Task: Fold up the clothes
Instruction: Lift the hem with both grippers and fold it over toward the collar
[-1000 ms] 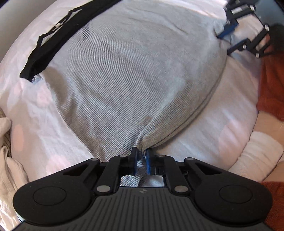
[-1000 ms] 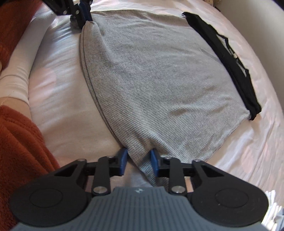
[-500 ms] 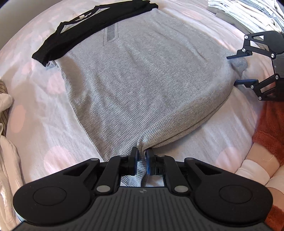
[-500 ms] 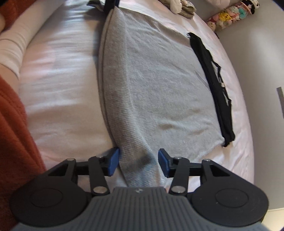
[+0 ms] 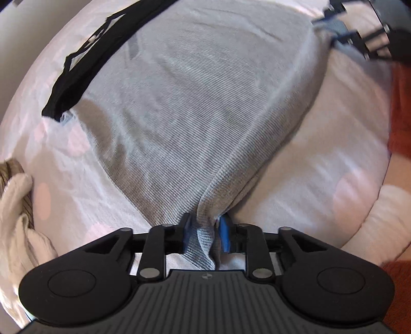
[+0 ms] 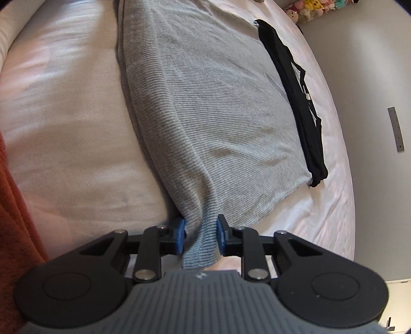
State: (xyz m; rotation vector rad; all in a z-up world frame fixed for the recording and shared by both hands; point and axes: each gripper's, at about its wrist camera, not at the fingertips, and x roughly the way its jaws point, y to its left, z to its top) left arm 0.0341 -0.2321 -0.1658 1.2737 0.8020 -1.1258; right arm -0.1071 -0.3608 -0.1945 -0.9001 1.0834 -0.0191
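A grey ribbed garment (image 5: 192,102) lies folded on the pale bed sheet (image 5: 321,154), with a black garment (image 5: 84,66) along its far edge. My left gripper (image 5: 205,231) has the near corner of the grey garment between its blue pads; its jaws are opening and the cloth hangs loosely in the gap. At the other end, my right gripper (image 6: 200,236) is closing its jaws, and both pads press on the bunched grey corner (image 6: 200,246). In the left wrist view the right gripper (image 5: 341,28) shows at the top right, on the same folded edge.
A rust-coloured fabric (image 6: 15,231) and a white sleeve (image 5: 380,218) border the bed on the person's side. Cream and beige clothes (image 5: 15,205) are piled at the left. Plush toys (image 6: 316,7) sit by the grey wall (image 6: 372,77) beyond the black garment (image 6: 295,84).
The left jaws, tight on the corner before, have parted around it. The right jaws spread wide half a second ago and have come back in on the cloth.
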